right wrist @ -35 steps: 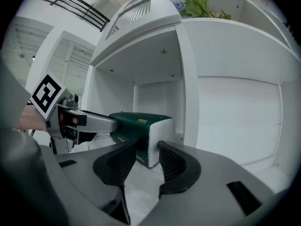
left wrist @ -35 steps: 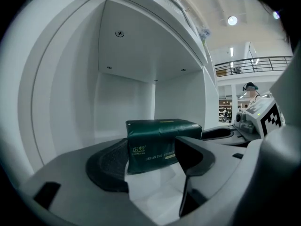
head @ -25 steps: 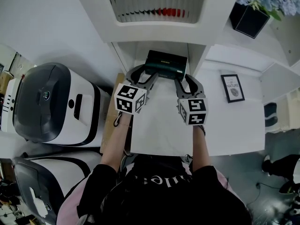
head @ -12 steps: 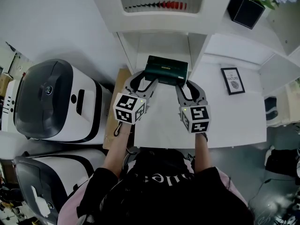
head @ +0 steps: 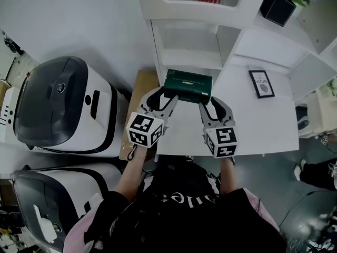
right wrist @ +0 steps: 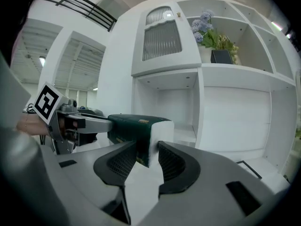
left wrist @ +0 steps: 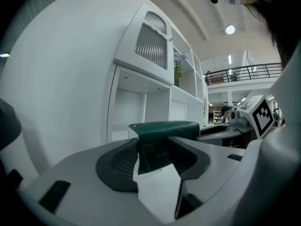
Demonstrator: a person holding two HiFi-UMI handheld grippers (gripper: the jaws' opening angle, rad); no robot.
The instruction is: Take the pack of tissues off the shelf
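Note:
The dark green pack of tissues (head: 188, 85) hangs in the air in front of the white shelf's open compartment (head: 189, 49), clear of its front edge. My left gripper (head: 162, 93) holds the pack's left end (left wrist: 162, 140); its jaws are closing, with both pads against the wrapper. At the other end, my right gripper (head: 209, 95) is shut on the pack (right wrist: 134, 126), whose white end face shows between the pads. In the left gripper view my left gripper (left wrist: 153, 149) points at the shelf, as does my right gripper (right wrist: 148, 152) in the right gripper view.
A white counter (head: 237, 125) lies under the pack, with a framed picture (head: 261, 83) on its right. A black pot of blue flowers (head: 279, 7) stands at the upper right. Two white-and-black machines (head: 58, 107) stand on the left, beside a brown board (head: 139, 101).
Both grippers have drawn the pack back out of the shelf compartment toward the person. The shelf now sits farther up the head view.

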